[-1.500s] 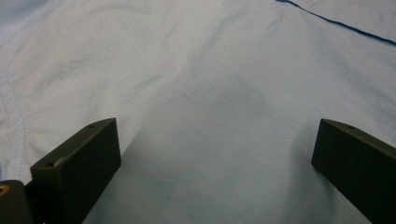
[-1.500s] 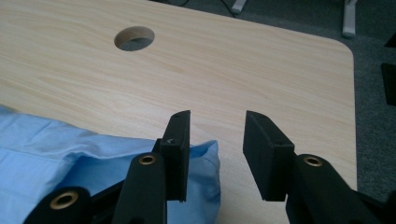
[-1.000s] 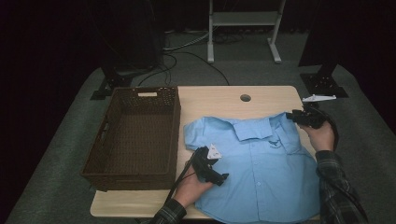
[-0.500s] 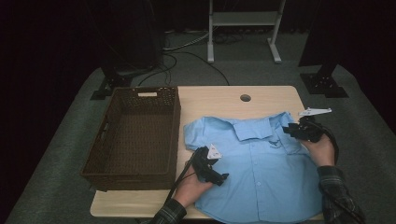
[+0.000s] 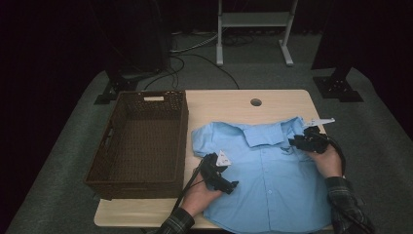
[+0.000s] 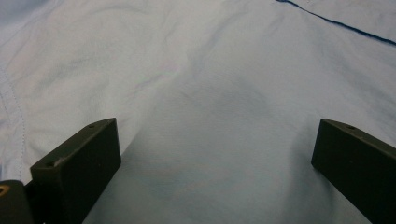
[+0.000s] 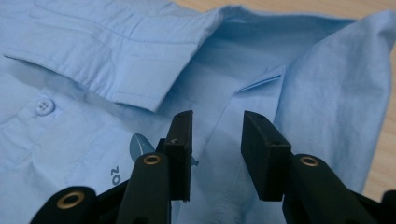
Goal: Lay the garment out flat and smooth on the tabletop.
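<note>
The light-blue shirt [image 5: 272, 180] lies flat and unfolded on the tabletop [image 5: 224, 105], folding apparently not begun; the left tool [image 5: 233, 185] rests wide open on it; the right tool [image 5: 293, 142], jaws parted and gripping nothing, hovers at the shoulder.

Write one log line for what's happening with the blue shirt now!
light blue button-up shirt: flat on wooden table | left hand-held gripper: open over shirt | right hand-held gripper: open at shoulder

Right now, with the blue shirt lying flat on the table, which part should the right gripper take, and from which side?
Probably the shoulder seam beside the collar. The shirt lies spread flat, buttoned front up, so most of it offers no edge. The right gripper hovers there, jaws narrowly parted with nothing between them. Coming down from above and pinching a raised fold of the cloth seems best.
</note>
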The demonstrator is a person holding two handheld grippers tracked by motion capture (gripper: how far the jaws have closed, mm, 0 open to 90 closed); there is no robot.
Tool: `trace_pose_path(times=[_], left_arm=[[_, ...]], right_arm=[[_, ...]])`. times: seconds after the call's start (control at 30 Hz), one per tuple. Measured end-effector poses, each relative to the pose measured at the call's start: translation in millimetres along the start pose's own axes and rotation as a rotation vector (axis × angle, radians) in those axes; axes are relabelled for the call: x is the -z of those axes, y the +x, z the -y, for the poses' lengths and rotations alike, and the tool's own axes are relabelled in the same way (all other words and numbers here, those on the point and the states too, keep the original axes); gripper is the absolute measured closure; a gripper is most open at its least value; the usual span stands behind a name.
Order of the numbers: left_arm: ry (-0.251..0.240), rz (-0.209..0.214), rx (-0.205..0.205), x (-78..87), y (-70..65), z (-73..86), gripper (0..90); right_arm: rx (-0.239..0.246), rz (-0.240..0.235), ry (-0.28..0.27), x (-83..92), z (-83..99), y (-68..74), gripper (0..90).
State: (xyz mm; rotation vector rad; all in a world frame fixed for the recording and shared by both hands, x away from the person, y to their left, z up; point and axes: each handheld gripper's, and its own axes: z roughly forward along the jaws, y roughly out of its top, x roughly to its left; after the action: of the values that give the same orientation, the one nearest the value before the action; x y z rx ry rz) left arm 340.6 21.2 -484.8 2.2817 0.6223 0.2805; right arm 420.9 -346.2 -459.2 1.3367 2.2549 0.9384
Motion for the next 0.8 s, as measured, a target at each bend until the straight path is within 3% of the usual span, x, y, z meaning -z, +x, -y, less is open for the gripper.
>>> trace_pose_path(times=[0.2,0.5,0.6,0.8], left_arm=[[0.000,0.000,0.000,0.0,0.0,0.0,0.0],[0.000,0.000,0.000,0.0,0.0,0.0,0.0],[0.000,0.000,0.000,0.0,0.0,0.0,0.0],[0.000,0.000,0.000,0.0,0.0,0.0,0.0]], right_arm=[[0.007,0.017,0.028,-9.6,3.6,-0.4,67.0],[0.050,0.077,0.049,-11.2,1.6,3.7,80.7],[0.042,0.078,0.046,-11.6,1.4,3.7,87.7],[0.009,0.054,0.038,-10.6,1.8,-1.5,89.6]])
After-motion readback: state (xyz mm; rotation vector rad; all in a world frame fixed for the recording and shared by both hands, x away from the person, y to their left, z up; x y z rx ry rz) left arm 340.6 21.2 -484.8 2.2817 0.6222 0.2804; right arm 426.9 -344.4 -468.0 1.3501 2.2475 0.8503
